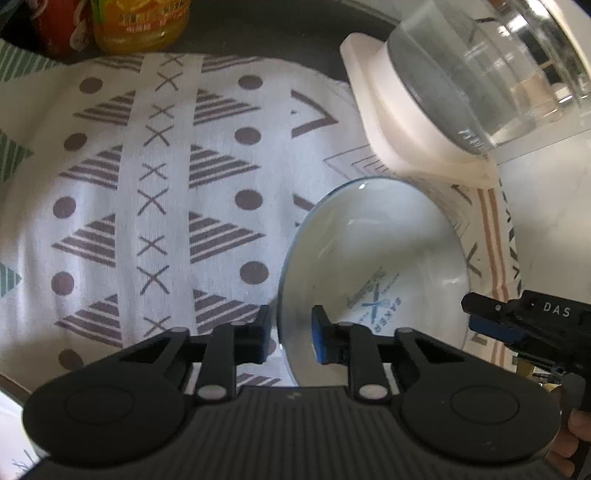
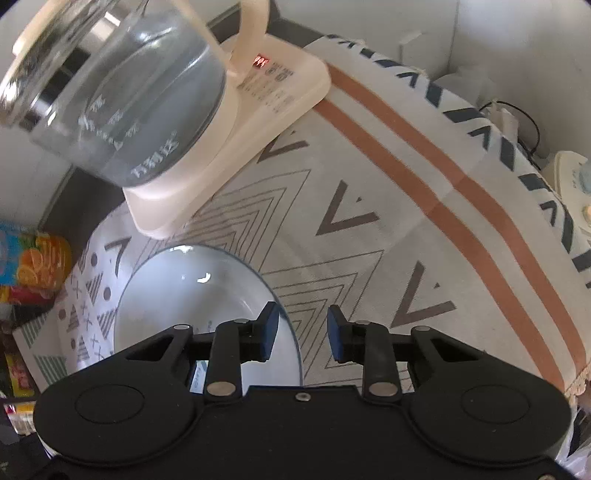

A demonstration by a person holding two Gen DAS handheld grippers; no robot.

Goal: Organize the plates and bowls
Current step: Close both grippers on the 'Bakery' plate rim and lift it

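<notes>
A white bowl (image 1: 380,258) with a thin blue rim and blue print inside sits on the patterned cloth. My left gripper (image 1: 290,332) is open, its fingers astride the bowl's left rim, one inside and one outside. My right gripper (image 2: 303,332) is open too, astride the same bowl's (image 2: 192,295) right rim. The right gripper also shows in the left wrist view (image 1: 491,317) at the bowl's right side. I cannot tell whether any pad touches the rim.
A glass kettle (image 1: 480,74) on a cream base (image 2: 266,110) stands just behind the bowl. An orange juice bottle (image 1: 140,26) and snack packets (image 2: 33,266) stand at the cloth's far left edge. The table edge and a white appliance (image 2: 576,177) lie to the right.
</notes>
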